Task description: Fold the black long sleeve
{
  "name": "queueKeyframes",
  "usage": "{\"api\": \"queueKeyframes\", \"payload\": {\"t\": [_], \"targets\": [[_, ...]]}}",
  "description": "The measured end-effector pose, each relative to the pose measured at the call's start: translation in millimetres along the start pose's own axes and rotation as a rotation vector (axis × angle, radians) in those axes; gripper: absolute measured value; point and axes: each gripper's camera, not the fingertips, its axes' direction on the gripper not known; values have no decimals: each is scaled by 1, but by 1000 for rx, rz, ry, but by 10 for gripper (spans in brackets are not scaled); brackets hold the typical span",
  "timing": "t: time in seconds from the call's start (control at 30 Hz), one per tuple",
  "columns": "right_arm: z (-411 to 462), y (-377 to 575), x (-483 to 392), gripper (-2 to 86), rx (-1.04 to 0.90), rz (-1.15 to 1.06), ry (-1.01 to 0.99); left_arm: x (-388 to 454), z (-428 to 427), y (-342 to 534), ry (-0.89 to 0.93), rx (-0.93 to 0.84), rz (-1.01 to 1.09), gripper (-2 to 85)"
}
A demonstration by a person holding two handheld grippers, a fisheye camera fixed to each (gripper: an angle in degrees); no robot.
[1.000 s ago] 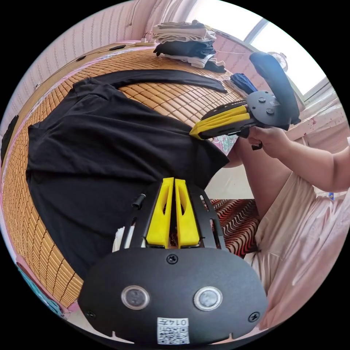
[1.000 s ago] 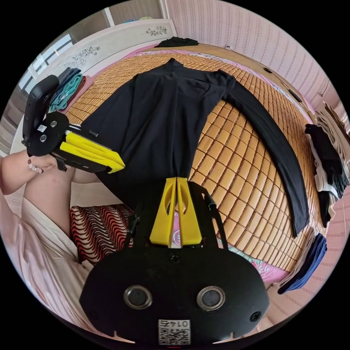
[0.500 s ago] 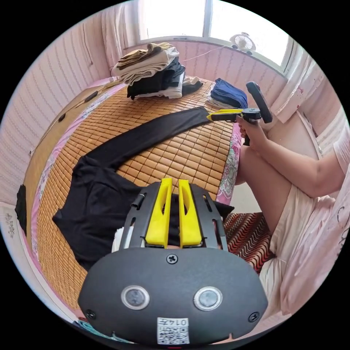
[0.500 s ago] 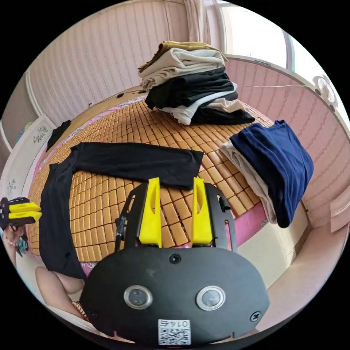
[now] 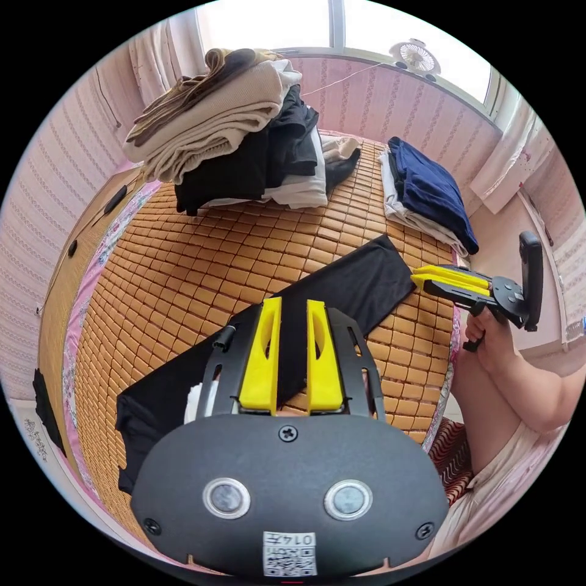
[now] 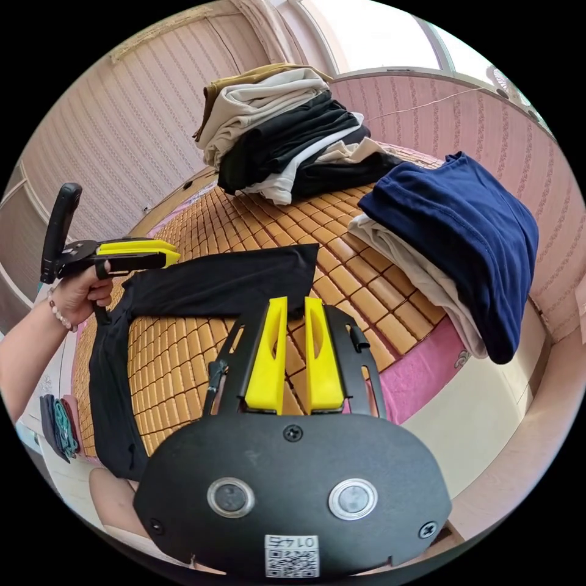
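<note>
A black long-sleeve shirt [image 5: 342,293] lies flat on a woven bamboo mat [image 5: 201,268], one sleeve stretching across the frame's centre. The left yellow-jawed gripper [image 5: 292,305] hovers over that sleeve, jaws narrowly apart, holding nothing. The right yellow-jawed gripper [image 6: 295,302] sits at the cuff, jaws narrowly apart. Stacked folded clothes [image 6: 281,134] sit upper centre.
</note>
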Motion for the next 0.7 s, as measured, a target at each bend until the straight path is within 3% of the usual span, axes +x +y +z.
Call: {"api": "queueKeyframes", "payload": {"t": [0.23, 0.47, 0.7], "targets": [[8, -1, -1, 30, -29, -57, 59, 14, 56, -29, -43, -153, 39, 87], [7, -2, 5, 8, -21, -50, 42, 8, 57, -22, 36, -133, 53, 4], [7, -4, 4, 3, -10, -48, 16, 14, 51, -5, -20, -112, 62, -9]]}}
